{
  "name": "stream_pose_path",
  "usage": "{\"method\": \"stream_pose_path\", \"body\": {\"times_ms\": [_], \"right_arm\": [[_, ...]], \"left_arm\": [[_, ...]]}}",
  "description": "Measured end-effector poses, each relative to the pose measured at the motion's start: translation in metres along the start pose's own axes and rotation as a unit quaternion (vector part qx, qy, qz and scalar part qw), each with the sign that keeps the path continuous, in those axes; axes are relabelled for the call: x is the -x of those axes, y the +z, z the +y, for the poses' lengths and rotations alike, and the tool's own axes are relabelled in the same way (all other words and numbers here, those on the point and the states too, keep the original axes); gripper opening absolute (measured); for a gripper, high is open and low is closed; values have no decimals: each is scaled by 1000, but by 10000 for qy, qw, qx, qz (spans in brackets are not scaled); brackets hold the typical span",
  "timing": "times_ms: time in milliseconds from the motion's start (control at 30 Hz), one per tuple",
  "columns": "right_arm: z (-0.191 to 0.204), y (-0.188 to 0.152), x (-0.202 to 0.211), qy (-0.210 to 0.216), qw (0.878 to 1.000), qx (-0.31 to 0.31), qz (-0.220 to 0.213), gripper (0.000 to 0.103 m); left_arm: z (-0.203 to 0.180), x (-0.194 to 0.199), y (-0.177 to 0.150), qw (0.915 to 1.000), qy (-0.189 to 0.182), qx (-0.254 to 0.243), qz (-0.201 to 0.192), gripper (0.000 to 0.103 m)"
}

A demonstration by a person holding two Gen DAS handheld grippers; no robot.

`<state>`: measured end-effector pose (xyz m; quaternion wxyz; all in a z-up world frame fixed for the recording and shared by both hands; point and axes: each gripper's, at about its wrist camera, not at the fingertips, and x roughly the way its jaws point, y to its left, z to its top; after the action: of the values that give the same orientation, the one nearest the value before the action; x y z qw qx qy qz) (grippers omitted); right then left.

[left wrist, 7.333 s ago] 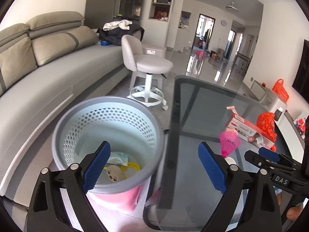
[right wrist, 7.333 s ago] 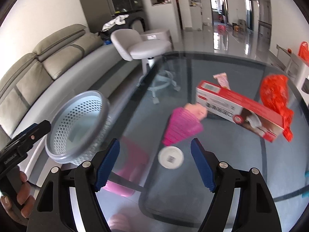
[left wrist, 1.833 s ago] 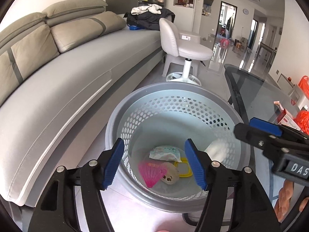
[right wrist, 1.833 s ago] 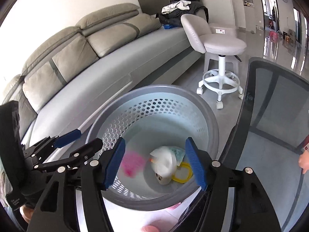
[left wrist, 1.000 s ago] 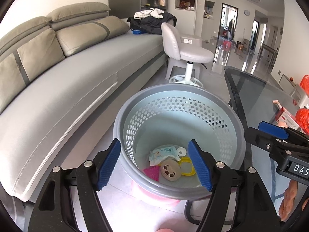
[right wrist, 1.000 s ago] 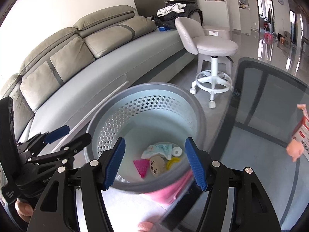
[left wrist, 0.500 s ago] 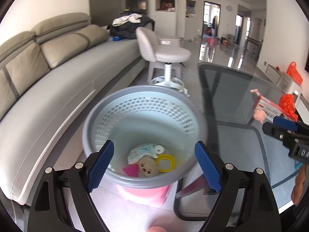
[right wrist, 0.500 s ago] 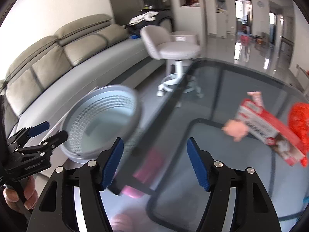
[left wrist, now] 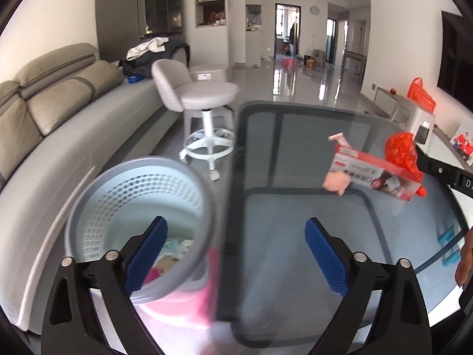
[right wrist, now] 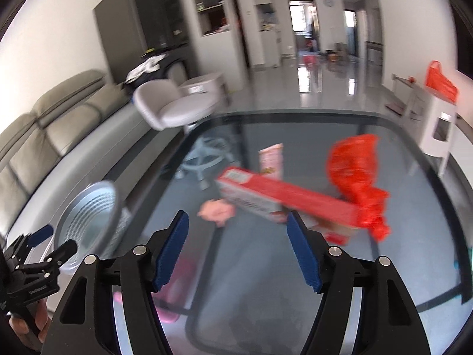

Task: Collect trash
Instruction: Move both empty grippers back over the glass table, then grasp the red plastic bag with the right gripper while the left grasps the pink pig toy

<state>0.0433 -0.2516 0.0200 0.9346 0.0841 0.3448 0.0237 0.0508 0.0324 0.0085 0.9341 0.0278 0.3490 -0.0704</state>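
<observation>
A living room with a dark glass counter (right wrist: 340, 290) is shown; both tongs, left (left wrist: 236, 254) and right (right wrist: 236, 248), are open, the left just widened, nothing between. Next, the red-and-white carton (right wrist: 283, 204) at 12 o'clock must be gripped for the grey perforated bin (left wrist: 142, 207).

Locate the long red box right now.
The long red box lies on the glass table, right of centre in both wrist views, with the red plastic bag behind it and a small pink lump at its left end.
</observation>
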Motion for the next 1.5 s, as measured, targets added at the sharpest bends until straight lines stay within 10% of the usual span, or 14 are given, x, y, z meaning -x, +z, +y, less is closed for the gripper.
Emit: {"method": "stream_pose_path", "body": {"times_ms": [600, 1233, 1500], "right_arm": [[-150, 7, -28, -985, 9915, -760, 384, 68], [-151, 23, -108, -814, 9901, -503, 1031, 67], [-150, 23, -110, -770, 9898, -529, 1077, 32]], "left_arm": [[-81, -57, 25, 9997, -230, 4, 105, 95], [-110, -110, 27, 9989, -130, -38, 438, 95], [-116, -125, 27, 9982, -203, -46, 565, 95]]}}
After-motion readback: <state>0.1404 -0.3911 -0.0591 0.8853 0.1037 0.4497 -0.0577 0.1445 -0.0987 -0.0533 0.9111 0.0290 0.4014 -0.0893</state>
